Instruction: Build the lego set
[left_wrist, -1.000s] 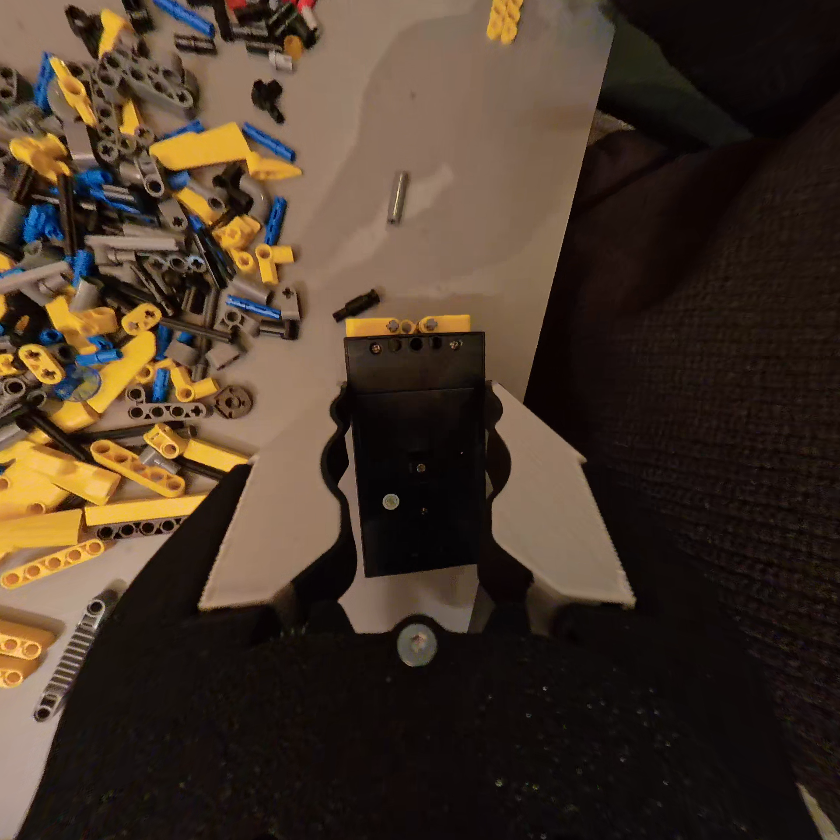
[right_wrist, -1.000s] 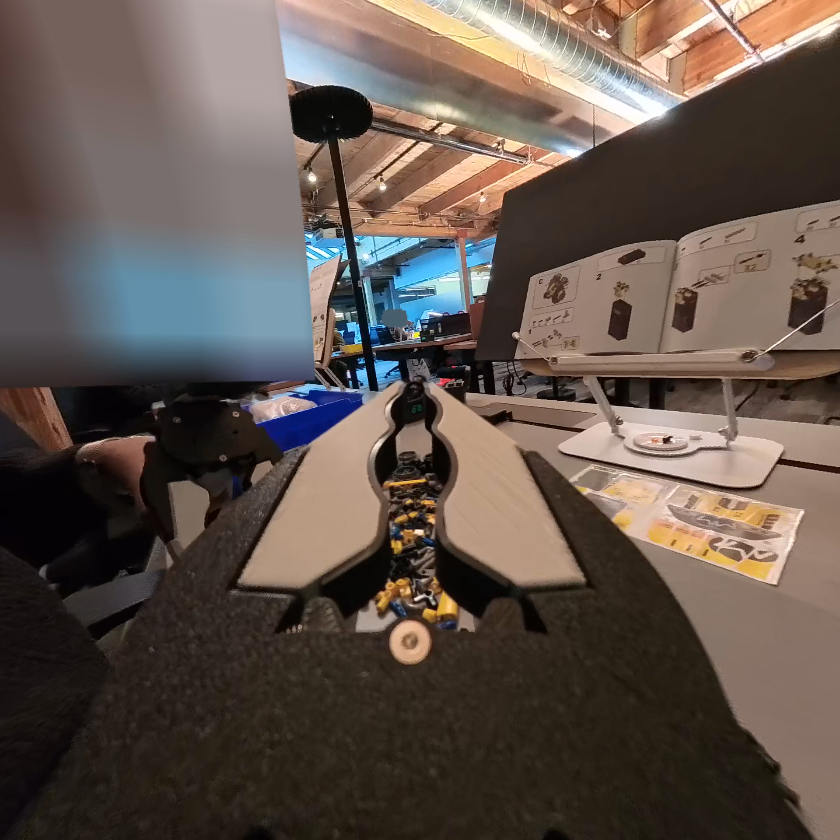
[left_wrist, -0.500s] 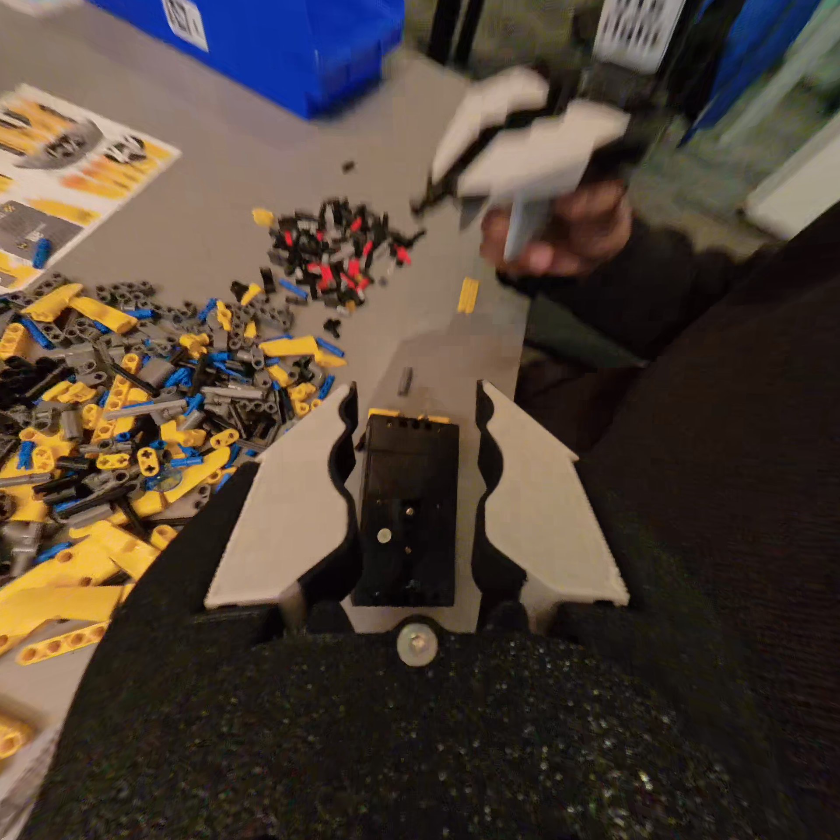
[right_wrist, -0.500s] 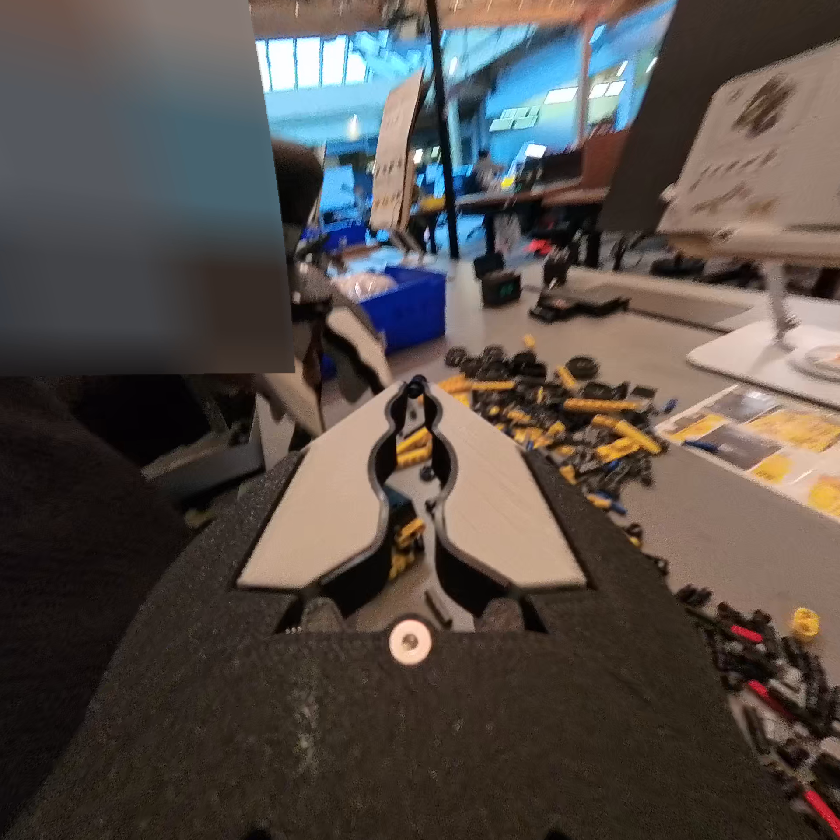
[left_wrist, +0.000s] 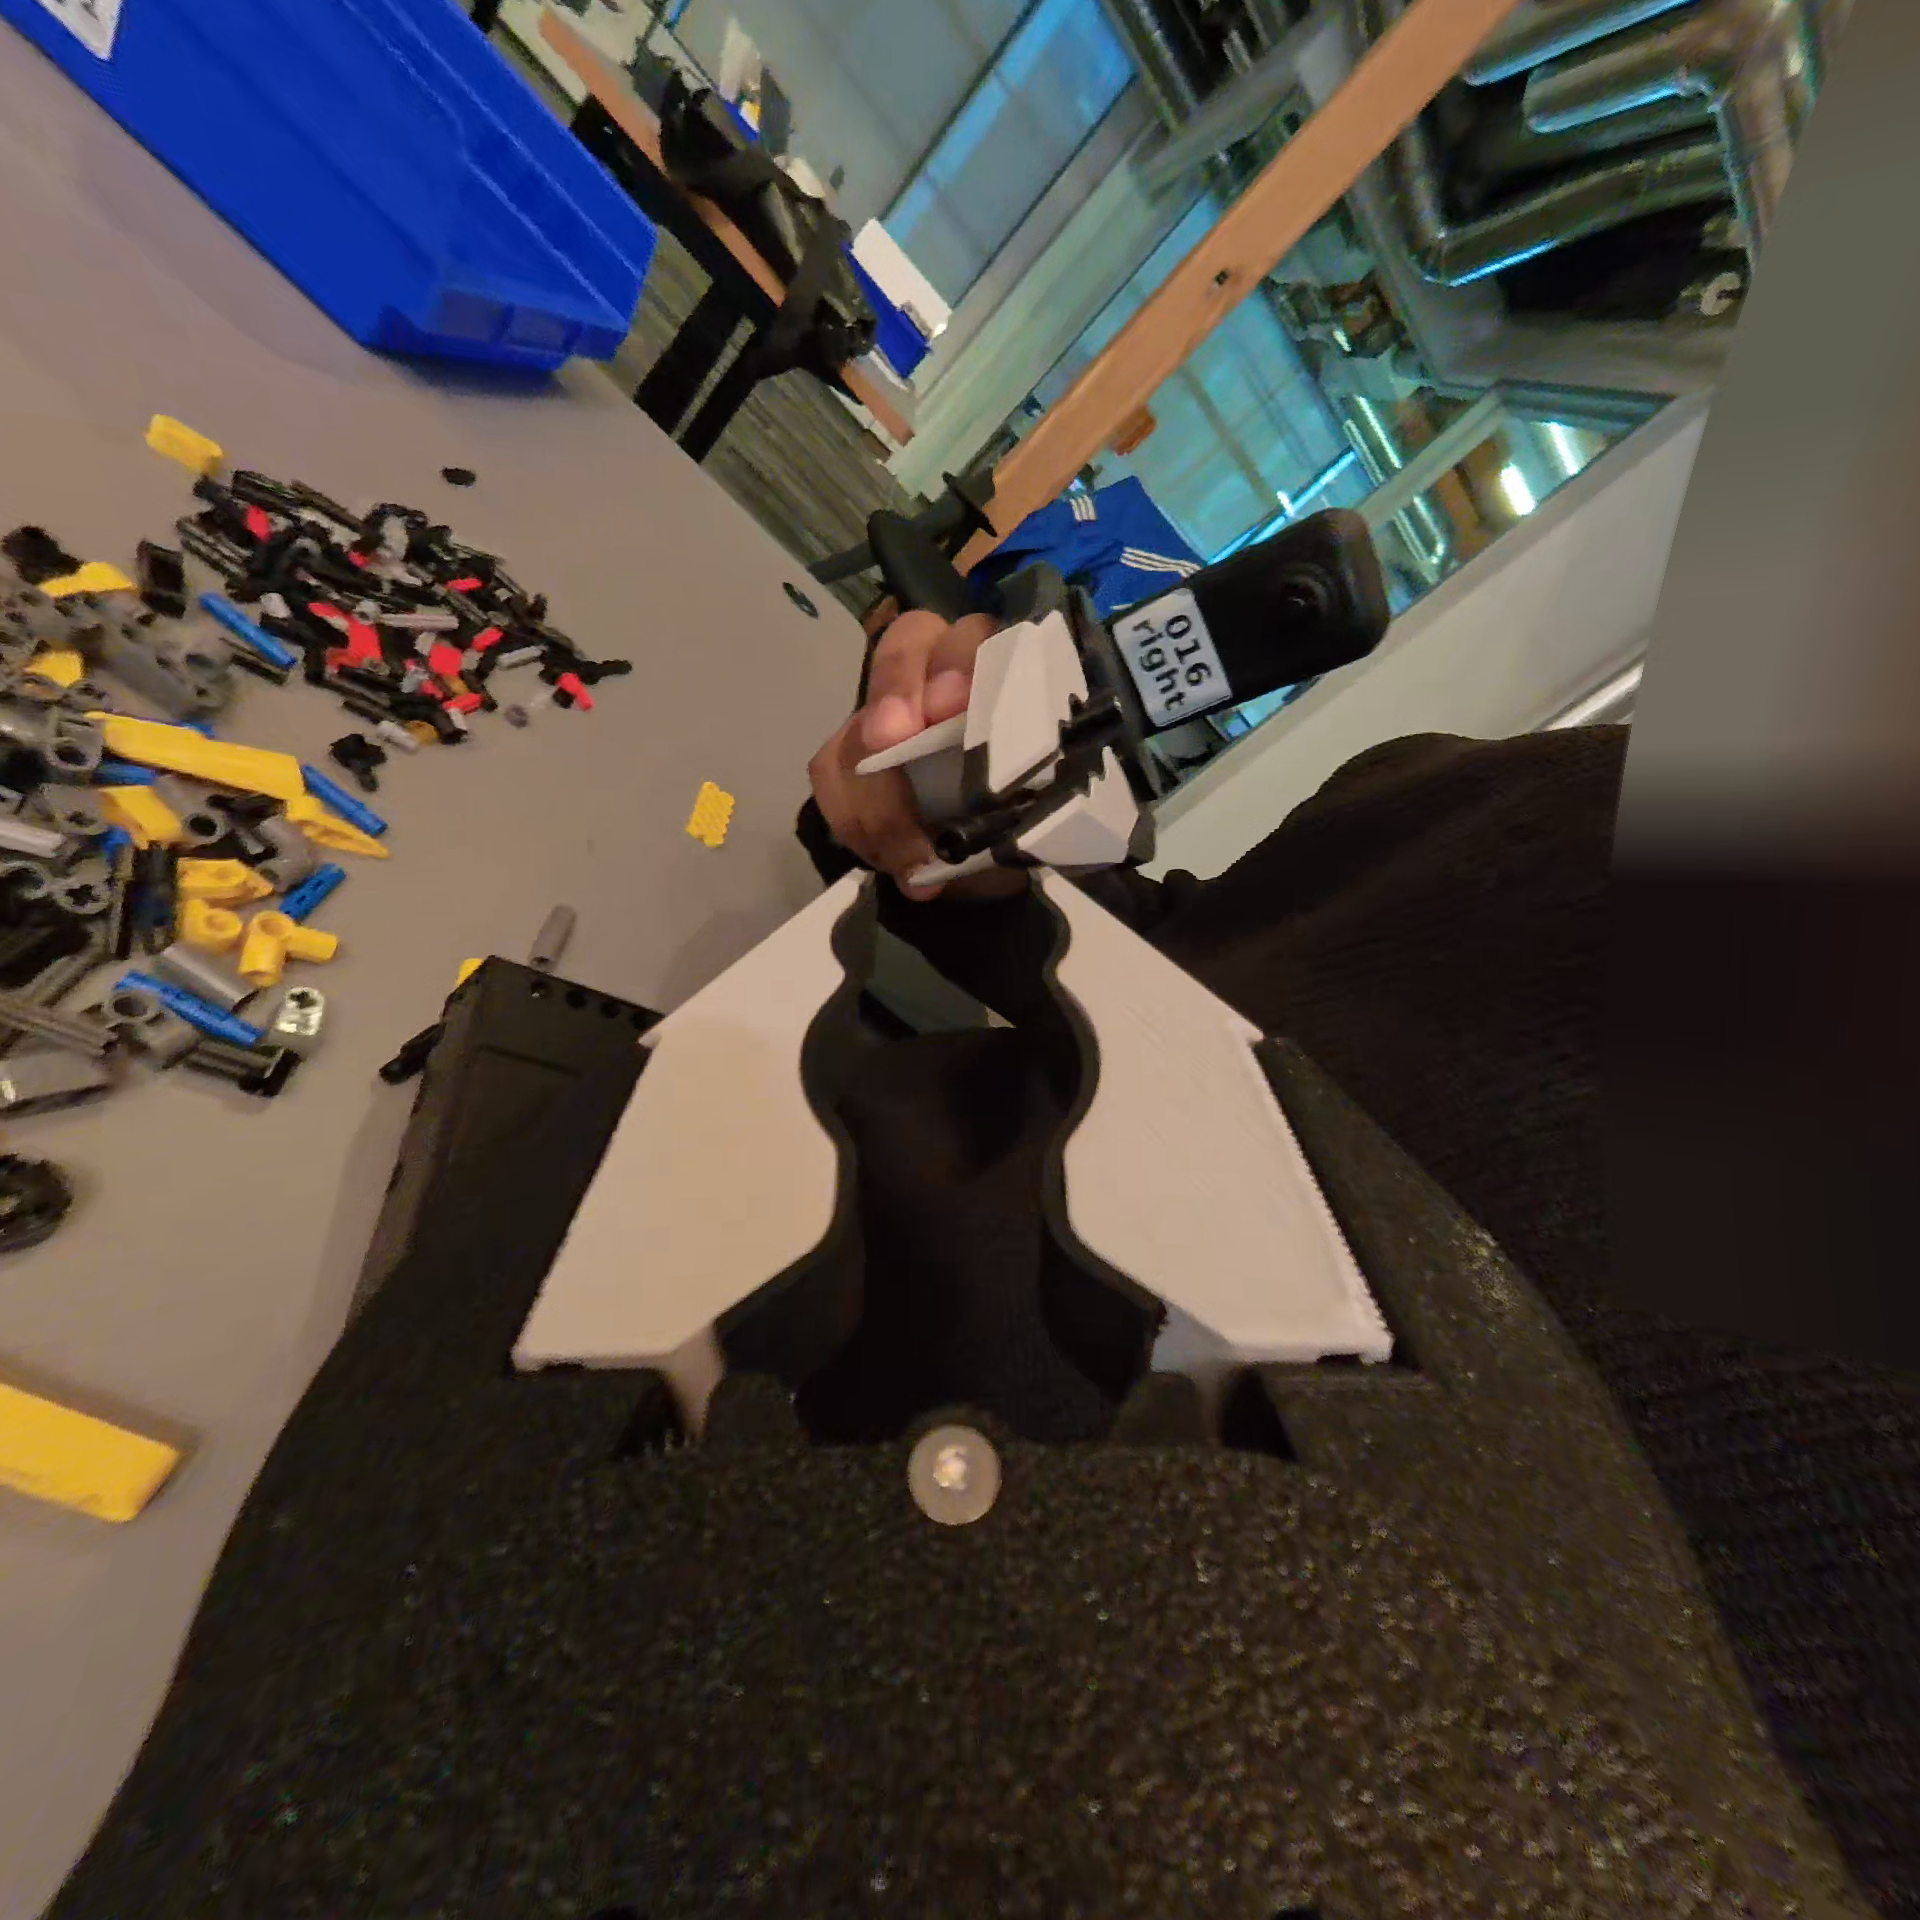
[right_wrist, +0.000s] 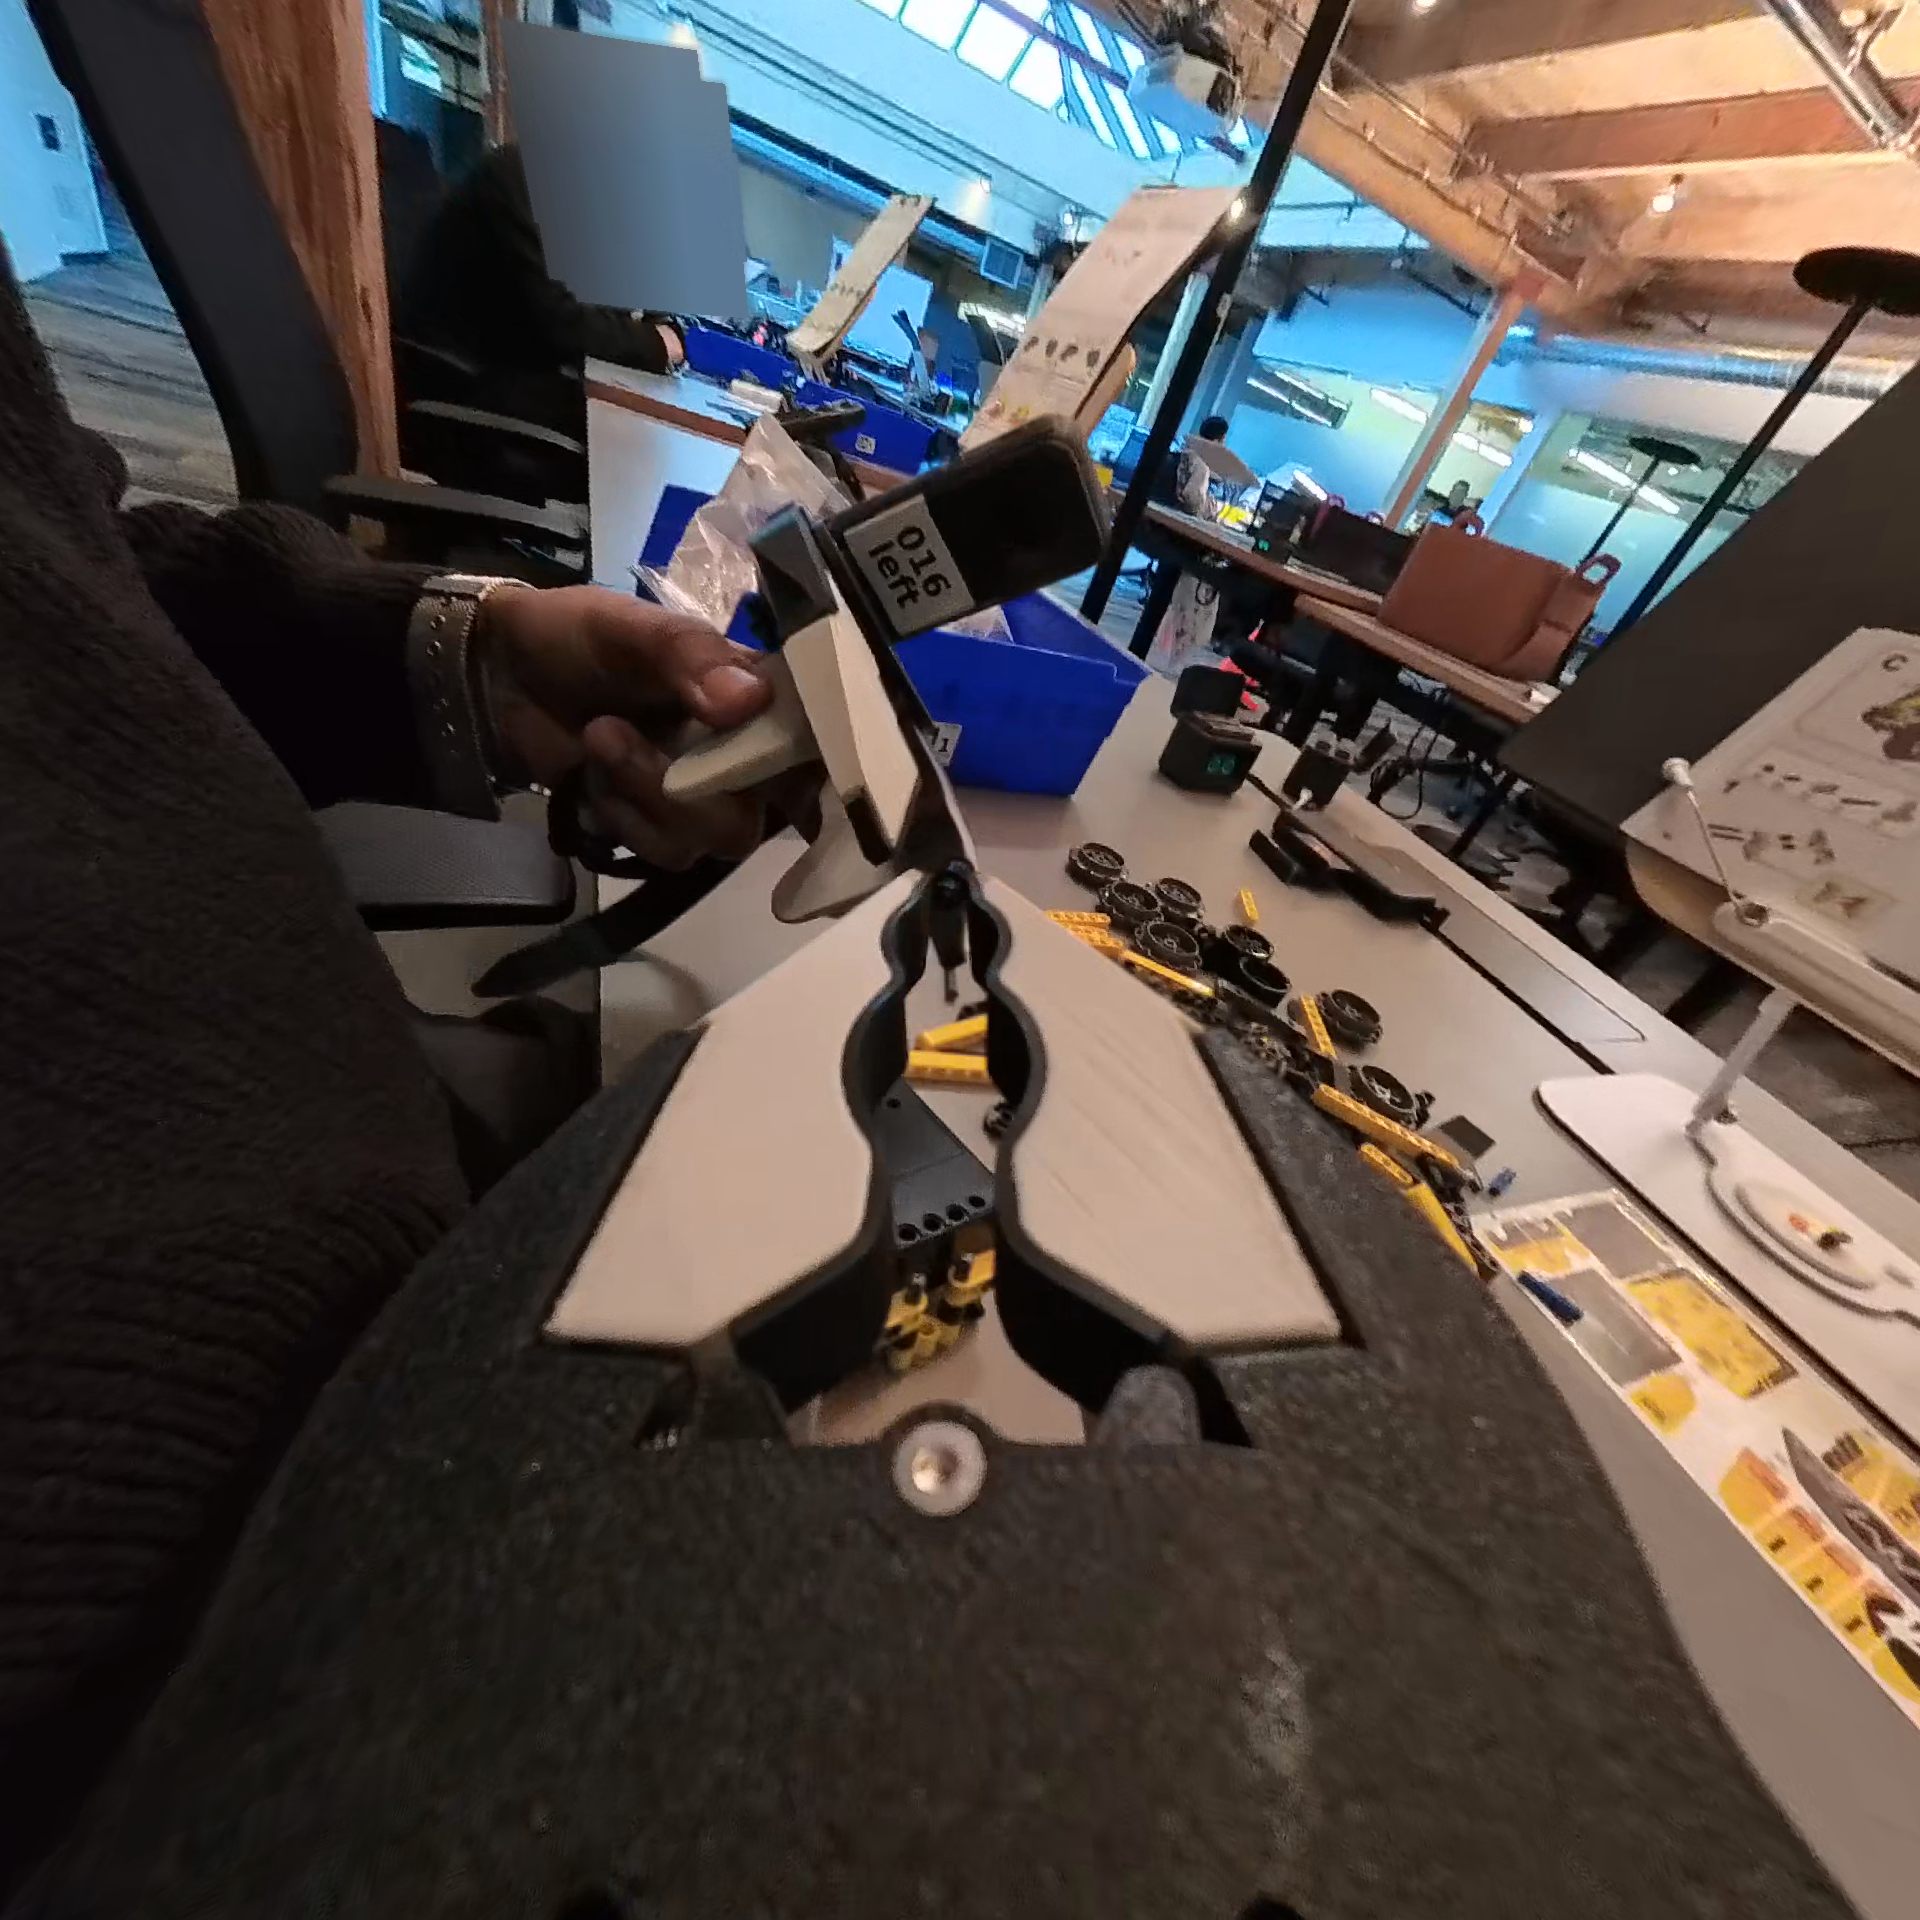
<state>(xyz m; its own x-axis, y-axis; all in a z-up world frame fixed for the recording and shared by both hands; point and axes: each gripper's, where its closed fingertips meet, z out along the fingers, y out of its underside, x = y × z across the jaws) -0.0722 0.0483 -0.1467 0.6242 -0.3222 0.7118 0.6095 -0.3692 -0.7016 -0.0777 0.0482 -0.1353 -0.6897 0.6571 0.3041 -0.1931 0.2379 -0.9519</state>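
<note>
My left gripper (left_wrist: 951, 883) is open and empty, raised above the table's near edge over a person's dark sleeve. A black box (left_wrist: 520, 1029) with a row of holes and yellow parts on its end lies on the grey table (left_wrist: 623, 582) just left of my left finger. My right gripper (right_wrist: 948, 883) is shut on a small black pin (right_wrist: 948, 940), which hangs from its tips. The black box (right_wrist: 930, 1174) shows below, between its fingers. The two grippers face each other closely; the right gripper (left_wrist: 971, 826) and the left gripper (right_wrist: 883, 862) are each held in a hand.
A pile of yellow, blue and grey parts (left_wrist: 156, 831) and a black-and-red pile (left_wrist: 384, 634) lie left. A blue bin (left_wrist: 343, 177) stands behind. Black wheels (right_wrist: 1174, 914), a picture sheet (right_wrist: 1714, 1351) and a booklet on a stand (right_wrist: 1818, 831) are to the right. Both grippers' tips are close together, under 4 cm apart.
My left gripper has let go of the black box, tilted up and narrowed; the box now lies beside it. My right gripper has swung down toward the left gripper.
</note>
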